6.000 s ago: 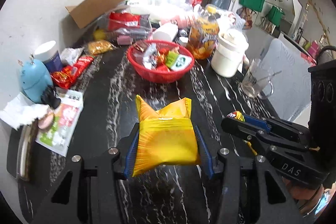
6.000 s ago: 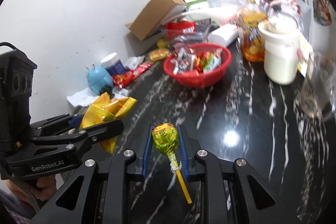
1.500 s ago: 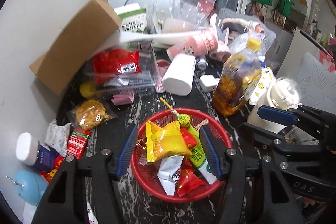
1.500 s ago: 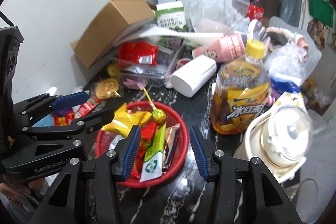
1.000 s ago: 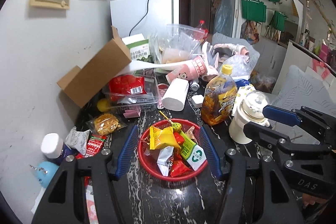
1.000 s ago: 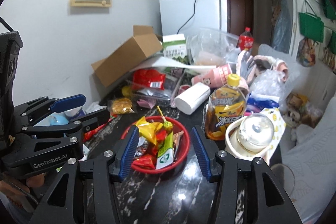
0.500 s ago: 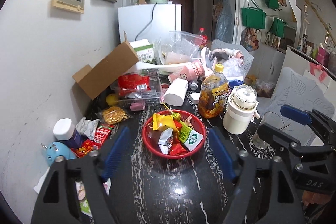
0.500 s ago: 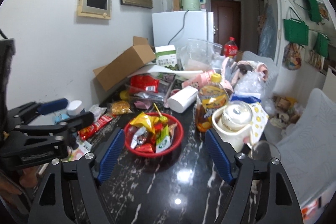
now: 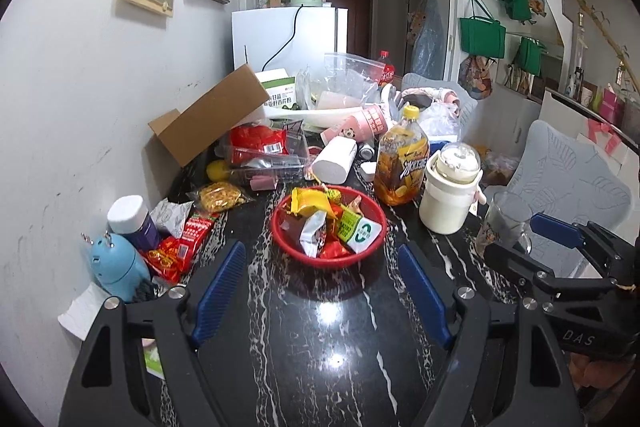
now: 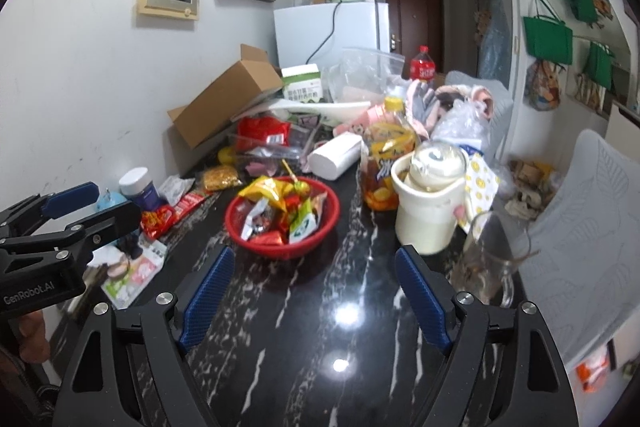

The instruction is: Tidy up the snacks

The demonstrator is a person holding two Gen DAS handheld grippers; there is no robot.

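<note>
Left gripper (image 9: 320, 291) is wide open w/ nothing in it. Red basket (image 9: 280, 227) of snacks sits on the black counter (image 9: 320, 347), well ahead. Right gripper (image 10: 310, 291) jaws are opening, empty too. Clear glass (image 10: 486, 259) is blurry, partly behind its right finger.

red round basket (image 9: 280, 233) on black marbled table (image 9: 320, 339), heaped with wrapped snacks (image 9: 320, 215) (yellow packet (image 10: 266, 191) topmost)
</note>
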